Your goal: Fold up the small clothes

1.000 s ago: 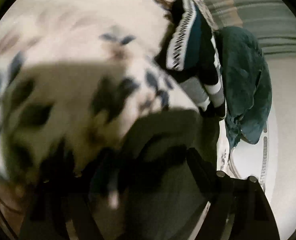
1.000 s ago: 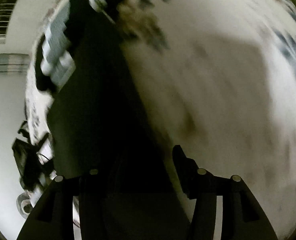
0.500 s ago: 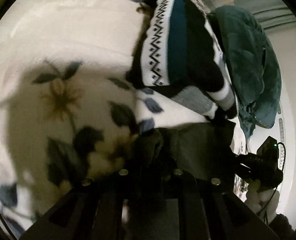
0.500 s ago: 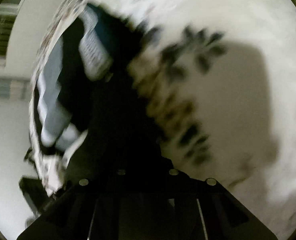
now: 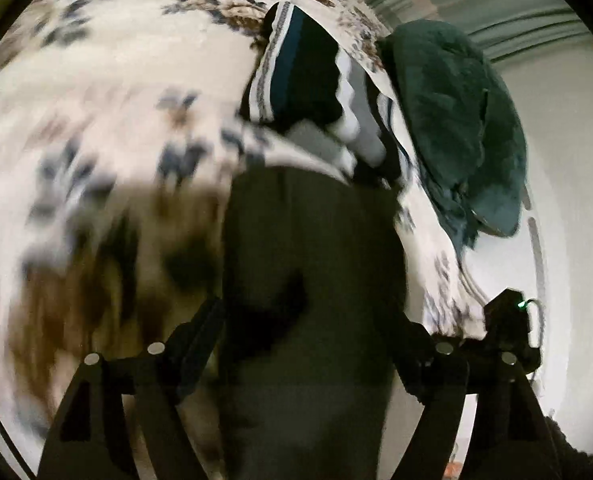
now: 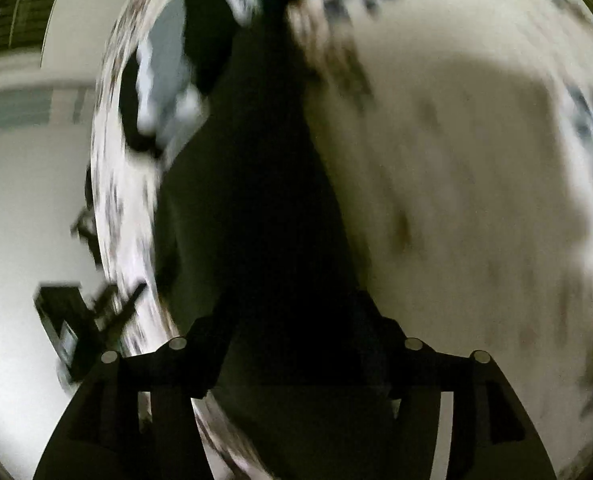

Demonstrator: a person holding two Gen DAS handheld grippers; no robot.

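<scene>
Both tongs were opening with the dark garment [image 5: 308, 300] lying in the gap between their fingers, so the step in hand looked like letting go after a fold. In the left wrist view the left gripper [image 5: 308, 344] stood wide at the bottom, the cloth running up the middle of the frame toward the striped folded clothes [image 5: 304, 76] at upper centre on the floral bedspread [image 5: 116, 120]. The right gripper [image 6: 296, 360] was likewise wide, the garment filling the centre; next, probably, lifting clear without dragging the fold open.

Floral bedspread [image 5: 144, 80], pale wall [image 5: 568, 168]
</scene>
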